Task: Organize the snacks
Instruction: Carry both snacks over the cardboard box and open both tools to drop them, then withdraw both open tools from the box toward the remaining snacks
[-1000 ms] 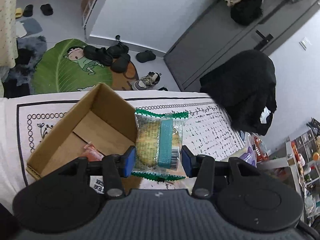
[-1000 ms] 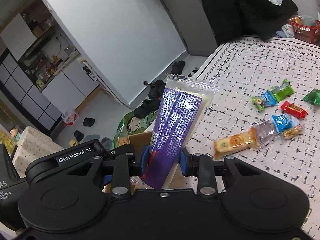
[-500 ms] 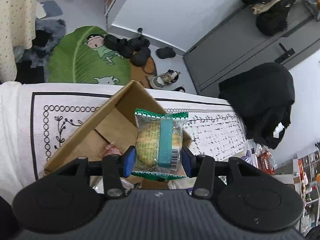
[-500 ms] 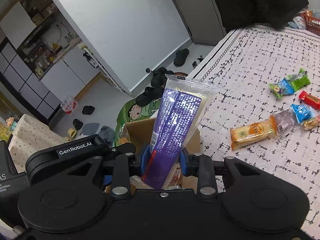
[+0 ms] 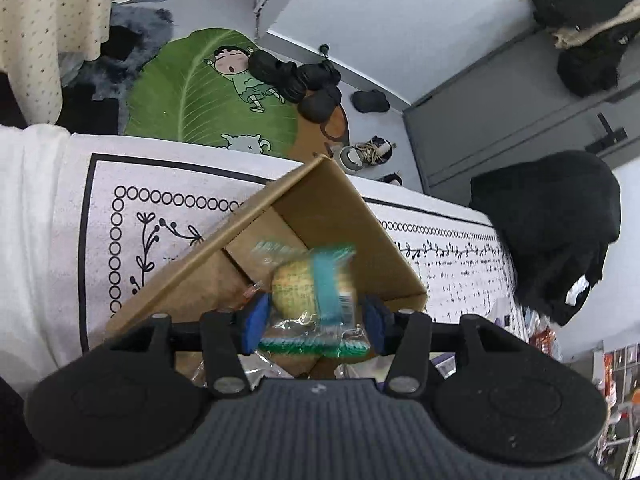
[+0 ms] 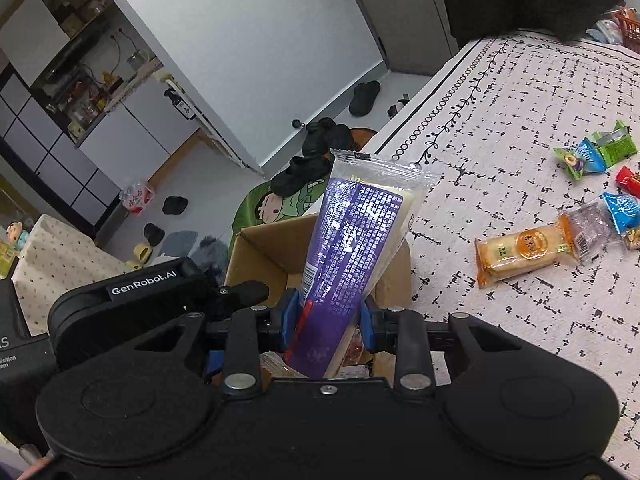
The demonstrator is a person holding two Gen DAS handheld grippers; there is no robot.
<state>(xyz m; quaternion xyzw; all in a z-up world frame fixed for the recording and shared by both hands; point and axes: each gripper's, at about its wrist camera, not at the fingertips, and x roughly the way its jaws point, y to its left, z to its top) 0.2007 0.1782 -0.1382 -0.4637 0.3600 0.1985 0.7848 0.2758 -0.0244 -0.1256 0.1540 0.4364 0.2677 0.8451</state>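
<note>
While the left gripper (image 5: 314,318) hangs over the open cardboard box (image 5: 340,216), its jaws stand apart, with the green-trimmed cake packet (image 5: 310,292) blurred between the blue pads (image 5: 256,316); whether a pad touches the wrapper cannot be told through the blur. The packet sits just ahead of the jaws, above the box's inside, where other wrappers show below and behind the jaws. The box rests on a white patterned tablecloth (image 5: 160,208) covering the tabletop.

The right gripper (image 6: 326,332) has its jaws clamped on the lower end of a tall purple snack packet (image 6: 352,248), which stands upright and leans slightly right, its clear sealed top well ahead of the jaws. Directly beyond these jaws lies the same box, and the other gripper's black body shows to their left. To the right of the jaws, well apart, loose snacks lie on the cloth: an orange-wrapped cake (image 6: 524,252), a blue packet (image 6: 620,208), a red one (image 6: 628,178) and a green-and-blue pair (image 6: 596,152).
</note>
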